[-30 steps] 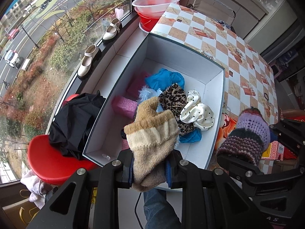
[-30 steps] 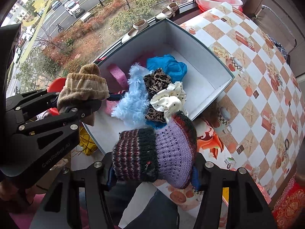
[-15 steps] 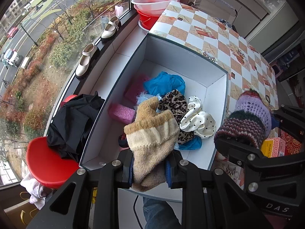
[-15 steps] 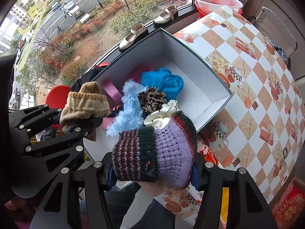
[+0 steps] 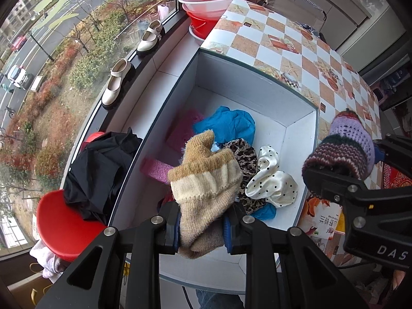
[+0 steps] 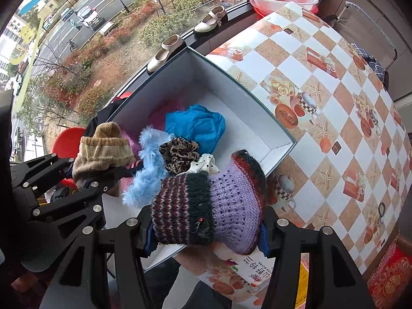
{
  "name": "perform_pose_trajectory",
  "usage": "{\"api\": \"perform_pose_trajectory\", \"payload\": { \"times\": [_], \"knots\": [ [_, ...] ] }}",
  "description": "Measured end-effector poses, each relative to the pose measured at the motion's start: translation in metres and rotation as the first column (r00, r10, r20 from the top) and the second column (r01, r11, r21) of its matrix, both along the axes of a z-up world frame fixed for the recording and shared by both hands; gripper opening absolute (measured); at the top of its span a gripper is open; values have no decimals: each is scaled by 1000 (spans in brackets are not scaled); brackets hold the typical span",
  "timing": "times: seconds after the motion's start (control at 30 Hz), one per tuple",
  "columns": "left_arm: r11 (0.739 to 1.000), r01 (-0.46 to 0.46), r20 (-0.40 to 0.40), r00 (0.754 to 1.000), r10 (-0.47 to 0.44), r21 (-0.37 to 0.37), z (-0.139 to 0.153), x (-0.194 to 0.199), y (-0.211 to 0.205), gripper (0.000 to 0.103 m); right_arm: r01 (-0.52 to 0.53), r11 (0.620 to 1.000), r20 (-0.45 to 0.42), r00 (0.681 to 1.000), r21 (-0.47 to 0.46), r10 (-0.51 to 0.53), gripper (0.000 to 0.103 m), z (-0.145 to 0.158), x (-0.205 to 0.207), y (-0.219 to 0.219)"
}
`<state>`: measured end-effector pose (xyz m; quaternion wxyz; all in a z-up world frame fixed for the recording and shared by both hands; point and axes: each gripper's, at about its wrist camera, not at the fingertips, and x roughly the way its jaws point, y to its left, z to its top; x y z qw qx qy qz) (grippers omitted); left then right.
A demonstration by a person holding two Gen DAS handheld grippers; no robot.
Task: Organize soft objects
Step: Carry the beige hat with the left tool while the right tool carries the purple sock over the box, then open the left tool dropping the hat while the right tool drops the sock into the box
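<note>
My left gripper point(image 5: 200, 228) is shut on a tan and cream knitted glove point(image 5: 206, 180), held above the near left part of the white box point(image 5: 257, 100). The same glove point(image 6: 103, 152) shows at the left of the right wrist view. My right gripper point(image 6: 206, 231) is shut on a purple and dark striped knitted glove point(image 6: 208, 203), held over the box's near right rim. In the box point(image 6: 231, 100) lie a blue cloth point(image 6: 195, 126), a fluffy light blue piece point(image 6: 146, 170), a leopard scrunchie point(image 6: 177, 154), a white dotted scrunchie point(image 5: 273, 180) and pink pieces point(image 5: 157, 170).
The box stands on a checkered table point(image 6: 334, 103) by a window sill with two cream shoes point(image 5: 116, 85). A red stool point(image 5: 61, 219) with black cloth point(image 5: 100, 170) stands left of the box. Red and white basins point(image 5: 211, 0) sit at the far end. A printed carton point(image 6: 244, 275) lies under my right gripper.
Both grippers, each still holding its glove, have shifted toward the box; the striped glove now hangs over the near right rim instead of beside the box.
</note>
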<state>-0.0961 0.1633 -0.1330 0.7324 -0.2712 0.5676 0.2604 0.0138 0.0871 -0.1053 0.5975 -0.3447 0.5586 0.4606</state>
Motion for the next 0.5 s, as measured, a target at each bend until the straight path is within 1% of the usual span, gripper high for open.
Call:
{"api": "perform_pose_trajectory", "payload": {
  "times": [0.23,0.5],
  "knots": [
    [1000,0,-25,1000,-1,-20,-11,9,2,26,25,1000,-21,999,-15,-25,60,-10,13,7],
    [1000,3,-38,999,-4,-26,-17,14,1,26,20,1000,-26,999,-21,-21,60,-14,14,11]
  ]
}}
